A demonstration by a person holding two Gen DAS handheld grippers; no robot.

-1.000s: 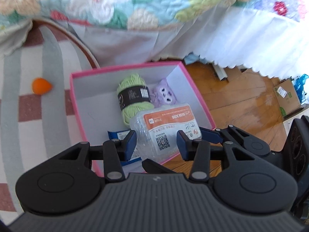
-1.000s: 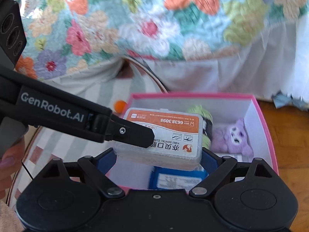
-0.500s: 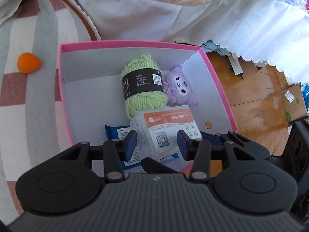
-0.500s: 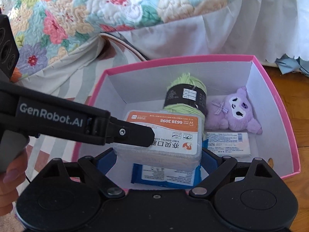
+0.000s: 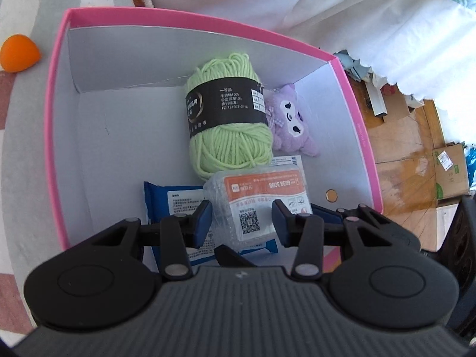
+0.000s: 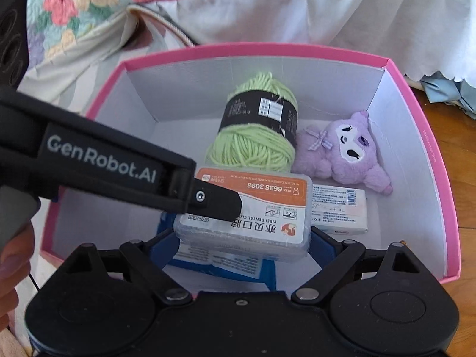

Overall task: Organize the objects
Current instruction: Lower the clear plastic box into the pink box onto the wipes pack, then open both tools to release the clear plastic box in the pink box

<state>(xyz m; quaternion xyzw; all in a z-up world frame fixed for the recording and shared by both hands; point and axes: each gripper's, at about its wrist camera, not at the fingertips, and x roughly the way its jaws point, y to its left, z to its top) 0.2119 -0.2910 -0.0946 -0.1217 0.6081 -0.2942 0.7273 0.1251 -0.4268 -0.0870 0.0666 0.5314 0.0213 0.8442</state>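
While 2 tongs [image 5: 242,223] [image 6: 244,242] grip it, floss case [image 6: 250,208] flat, crosswise

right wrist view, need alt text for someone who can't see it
Both hand-held grippers, right and left, grip a clear plastic case with an orange label inside an open pink box. In the box lie green yarn, a purple plush toy, a blue packet and a white packet.

A floral quilted bedspread [image 6: 89,3] hangs over a white scalloped bed skirt [image 5: 386,35]. A striped grey and white rug [image 5: 20,136] meets a wooden floor [image 5: 401,148], where a brown cardboard box [image 5: 450,172] lies.
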